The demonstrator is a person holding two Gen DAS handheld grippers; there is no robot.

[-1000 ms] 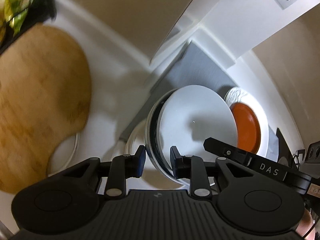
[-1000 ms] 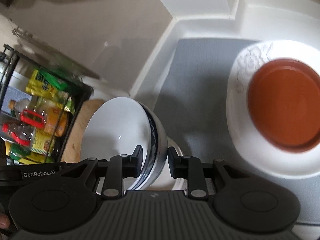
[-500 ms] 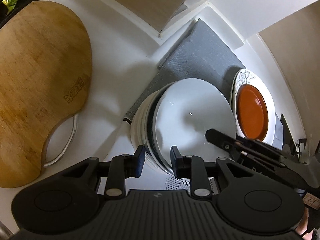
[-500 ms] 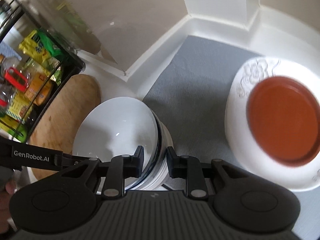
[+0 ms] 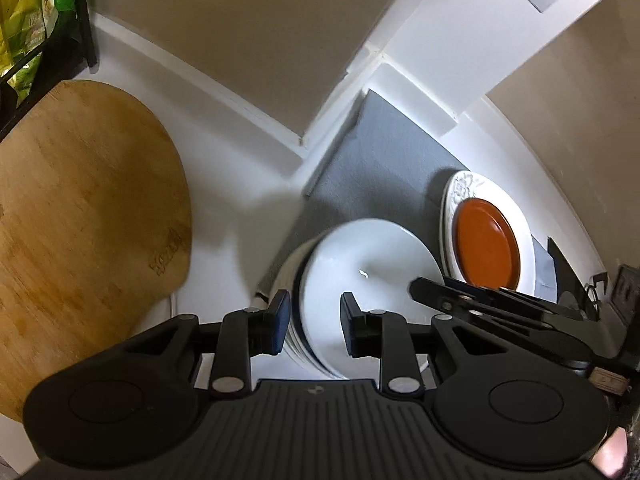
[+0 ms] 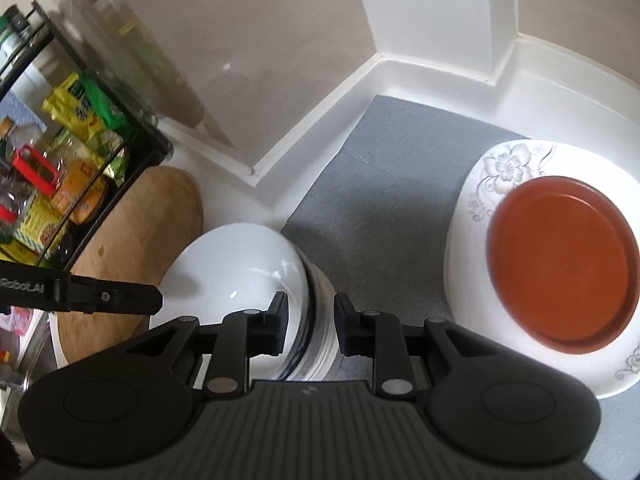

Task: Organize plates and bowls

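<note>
Both tools, the left tool [image 5: 313, 322] and right tool [image 6: 308, 322], straddle the stacked white bowls' [image 5: 360, 280] rim with jaws parted, gripping nothing, so I'd seat them level on the desk's grey mat [image 6: 384, 184].

The left gripper [image 5: 313, 328] is matte black plastic, with a ribbed dark grey body at the bottom of the frame, two round caps and four silver screws. Its pads look dark blue. The right gripper [image 6: 307, 327] has the same build. A black bar at the left edge carries white letters "Robot.AI".
</note>
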